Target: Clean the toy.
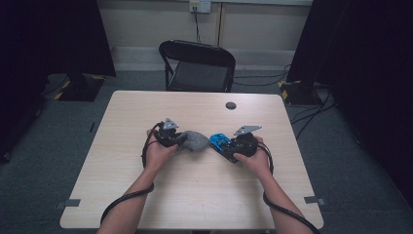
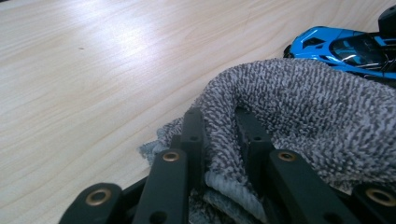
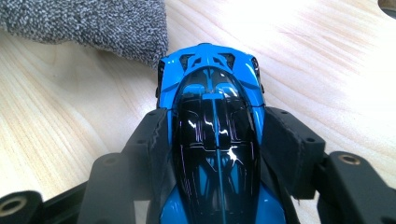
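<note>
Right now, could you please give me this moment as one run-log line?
left gripper: shut on grey cloth | right gripper: shut on blue toy car | cloth beside car on table

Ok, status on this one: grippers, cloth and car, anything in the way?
Left gripper shut on grey cloth. Right gripper shut on blue toy car. Cloth just short of car's nose. Table between them unobstructed.

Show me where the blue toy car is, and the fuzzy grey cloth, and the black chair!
blue toy car (image 3: 210, 79): right gripper view, on its blue bodywork ahead of the dark canopy.
fuzzy grey cloth (image 2: 308, 107): left gripper view, on its bunched top.
black chair (image 1: 197, 75): high view, on its seat.
</note>
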The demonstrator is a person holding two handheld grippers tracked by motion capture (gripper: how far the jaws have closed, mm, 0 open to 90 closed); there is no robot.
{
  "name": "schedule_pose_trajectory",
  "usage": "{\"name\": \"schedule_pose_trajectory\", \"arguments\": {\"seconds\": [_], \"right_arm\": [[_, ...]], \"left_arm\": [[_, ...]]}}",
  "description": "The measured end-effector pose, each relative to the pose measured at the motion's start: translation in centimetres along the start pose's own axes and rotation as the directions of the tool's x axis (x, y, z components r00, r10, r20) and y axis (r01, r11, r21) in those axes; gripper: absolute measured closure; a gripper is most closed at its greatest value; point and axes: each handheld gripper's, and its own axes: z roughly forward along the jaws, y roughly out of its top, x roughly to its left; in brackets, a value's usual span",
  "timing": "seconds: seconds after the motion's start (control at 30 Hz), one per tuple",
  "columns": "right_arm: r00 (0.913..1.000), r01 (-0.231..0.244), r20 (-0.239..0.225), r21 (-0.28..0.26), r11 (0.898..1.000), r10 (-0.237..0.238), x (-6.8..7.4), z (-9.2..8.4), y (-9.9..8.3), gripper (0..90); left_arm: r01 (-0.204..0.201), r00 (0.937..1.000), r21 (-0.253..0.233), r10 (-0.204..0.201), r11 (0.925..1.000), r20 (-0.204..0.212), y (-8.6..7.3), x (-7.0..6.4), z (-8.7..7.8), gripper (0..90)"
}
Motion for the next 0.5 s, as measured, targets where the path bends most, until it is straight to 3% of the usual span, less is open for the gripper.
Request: {"name": "schedule_pose_trajectory", "arguments": {"seconds": [0.3, 0.5], "right_arm": [[1.0, 0.007, -0.001, 0.008, 1.0, -0.007, 0.0, 0.0, 0.1, 41.9], [1.0, 0.003, 0.002, 0.0, 1.0, -0.003, 0.0, 0.0, 0.0, 41.8]], "left_arm": [[0.014, 0.9996, -0.014, -0.015, 0.9998, -0.023, -0.3, 0.7, -0.7, 75.9], [0.046, 0.9986, -0.045, -0.047, 0.9979, -0.023, -0.2, 1.1, -1.6, 75.9]]}}
